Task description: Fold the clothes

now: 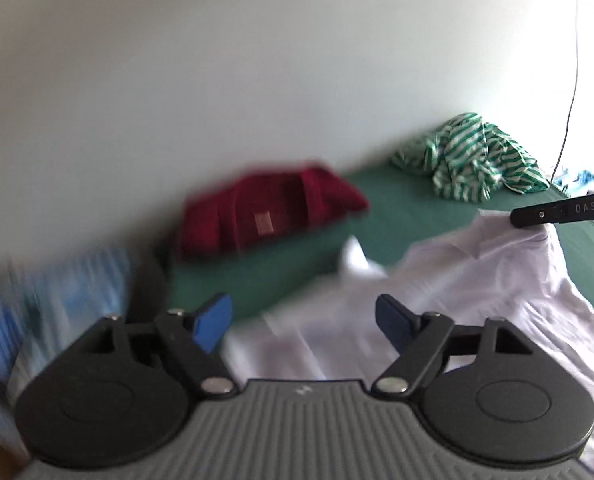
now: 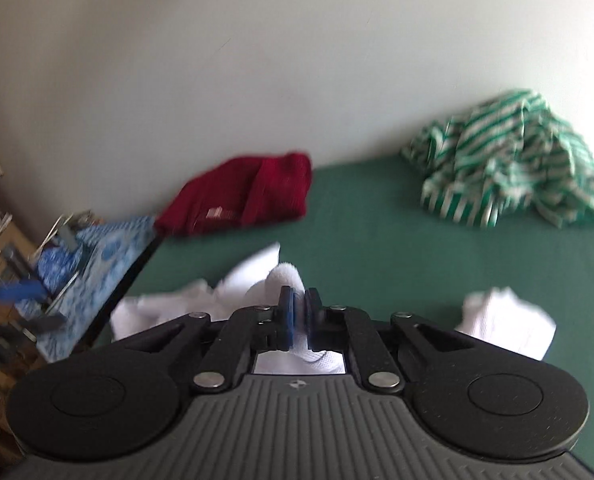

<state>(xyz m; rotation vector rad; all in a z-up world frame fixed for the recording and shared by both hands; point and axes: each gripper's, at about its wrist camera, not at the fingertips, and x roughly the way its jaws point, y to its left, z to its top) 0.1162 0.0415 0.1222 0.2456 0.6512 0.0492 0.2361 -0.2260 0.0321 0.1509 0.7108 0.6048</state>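
Observation:
A white shirt (image 1: 477,280) lies rumpled on the green table cover (image 1: 409,208). In the left wrist view my right gripper (image 1: 517,218) comes in from the right edge and pinches a raised peak of the shirt. The right wrist view shows my right gripper (image 2: 300,308) shut on white shirt (image 2: 257,280) fabric, which bunches up between the blue pads. My left gripper (image 1: 303,326) hangs above the shirt's near-left part, open, with nothing between its blue pads (image 1: 213,328).
A folded dark red garment (image 1: 265,212) sits at the back left of the table by the wall. At the back right is a crumpled green-and-white striped garment (image 1: 469,160). Blue patterned cloth (image 2: 97,248) and clutter lie off the table's left edge. A cable (image 1: 573,80) hangs by the wall.

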